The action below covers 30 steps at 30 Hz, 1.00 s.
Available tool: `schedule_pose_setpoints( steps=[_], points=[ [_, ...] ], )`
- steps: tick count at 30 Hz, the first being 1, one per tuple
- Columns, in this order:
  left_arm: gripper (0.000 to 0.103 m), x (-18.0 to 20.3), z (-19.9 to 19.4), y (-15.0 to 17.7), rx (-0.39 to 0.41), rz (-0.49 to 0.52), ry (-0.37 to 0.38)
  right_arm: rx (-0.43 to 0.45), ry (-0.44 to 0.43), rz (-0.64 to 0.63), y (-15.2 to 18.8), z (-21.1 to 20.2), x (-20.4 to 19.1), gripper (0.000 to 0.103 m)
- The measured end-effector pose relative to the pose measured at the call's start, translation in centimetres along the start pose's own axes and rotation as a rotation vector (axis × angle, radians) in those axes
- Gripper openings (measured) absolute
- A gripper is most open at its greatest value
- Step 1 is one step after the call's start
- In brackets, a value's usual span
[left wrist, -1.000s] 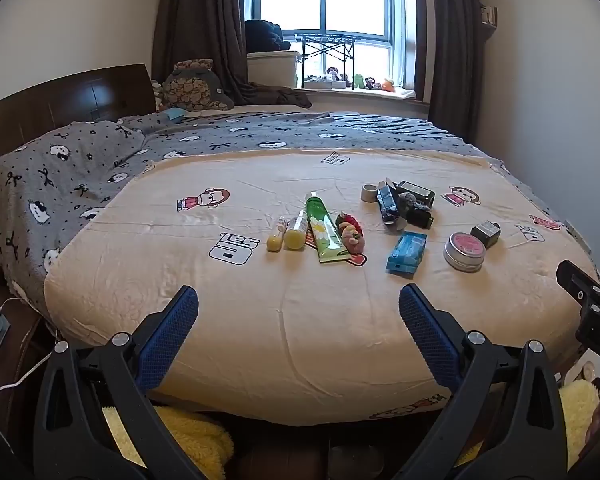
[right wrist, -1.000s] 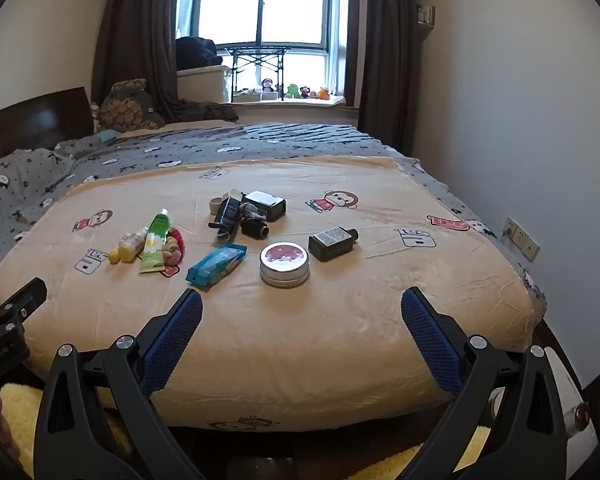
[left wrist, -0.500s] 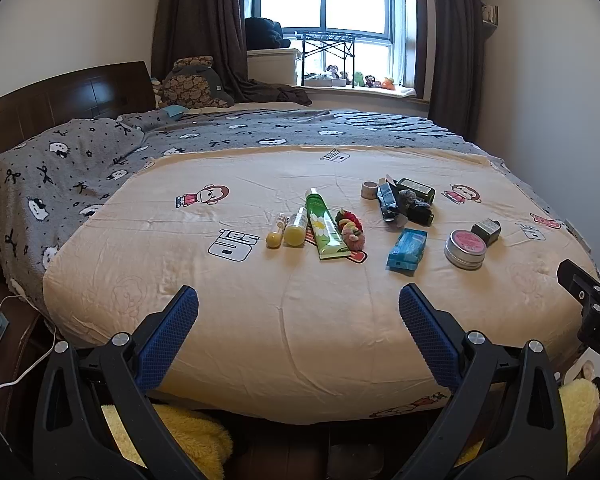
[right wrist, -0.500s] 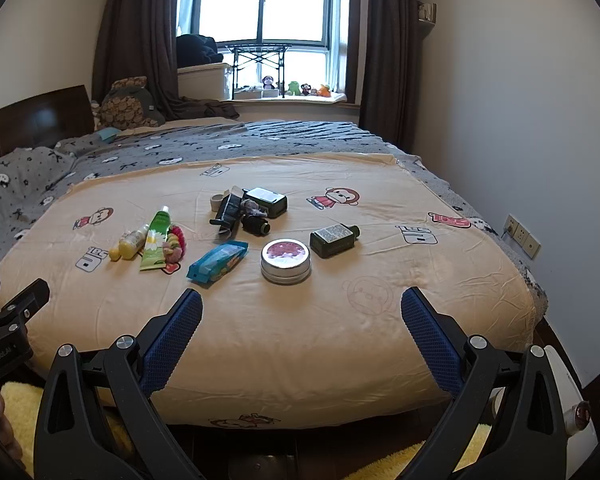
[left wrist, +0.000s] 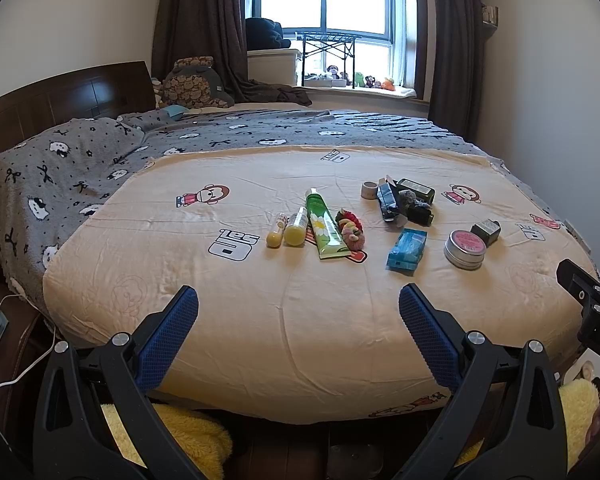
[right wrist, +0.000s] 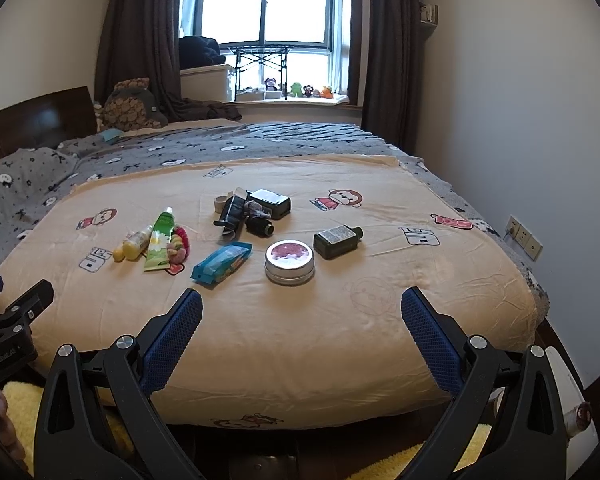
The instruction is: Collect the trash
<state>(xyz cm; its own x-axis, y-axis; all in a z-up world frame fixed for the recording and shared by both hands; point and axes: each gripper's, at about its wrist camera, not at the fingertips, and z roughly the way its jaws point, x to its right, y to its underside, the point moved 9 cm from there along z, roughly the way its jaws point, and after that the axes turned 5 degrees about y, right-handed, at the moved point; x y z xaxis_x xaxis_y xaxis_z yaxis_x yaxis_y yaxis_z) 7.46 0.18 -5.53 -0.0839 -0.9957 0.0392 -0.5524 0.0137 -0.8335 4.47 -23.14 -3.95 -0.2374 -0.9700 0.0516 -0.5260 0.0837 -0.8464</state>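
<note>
Small items lie in a loose cluster on the cream blanket (left wrist: 260,320) of the bed (right wrist: 40,184), ahead of both tools. Counted from the left: two yellow bottles (left wrist: 294,227), touching; one green tube (left wrist: 325,225); one bundle of coloured hair ties (left wrist: 350,229); one blue packet (right wrist: 221,262); one round tin (right wrist: 289,261) with a pink lid; one small dark bottle (right wrist: 337,241). Behind them sit one tape roll (left wrist: 368,190) and a pile of dark objects (right wrist: 256,212) too jumbled to count. The left gripper (left wrist: 298,334) and right gripper (right wrist: 302,334) hover at the near edge of the bed, jaws spread wide, holding nothing.
</note>
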Motion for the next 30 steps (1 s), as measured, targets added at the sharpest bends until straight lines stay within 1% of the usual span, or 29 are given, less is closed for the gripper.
schedule_pose_setpoints(
  steps=[30],
  points=[
    [0.095, -0.17, 0.16, 0.02, -0.006, 0.000, -0.005, -0.010, 0.001, 0.012, 0.29, 0.23, 0.24, 0.100]
  ],
)
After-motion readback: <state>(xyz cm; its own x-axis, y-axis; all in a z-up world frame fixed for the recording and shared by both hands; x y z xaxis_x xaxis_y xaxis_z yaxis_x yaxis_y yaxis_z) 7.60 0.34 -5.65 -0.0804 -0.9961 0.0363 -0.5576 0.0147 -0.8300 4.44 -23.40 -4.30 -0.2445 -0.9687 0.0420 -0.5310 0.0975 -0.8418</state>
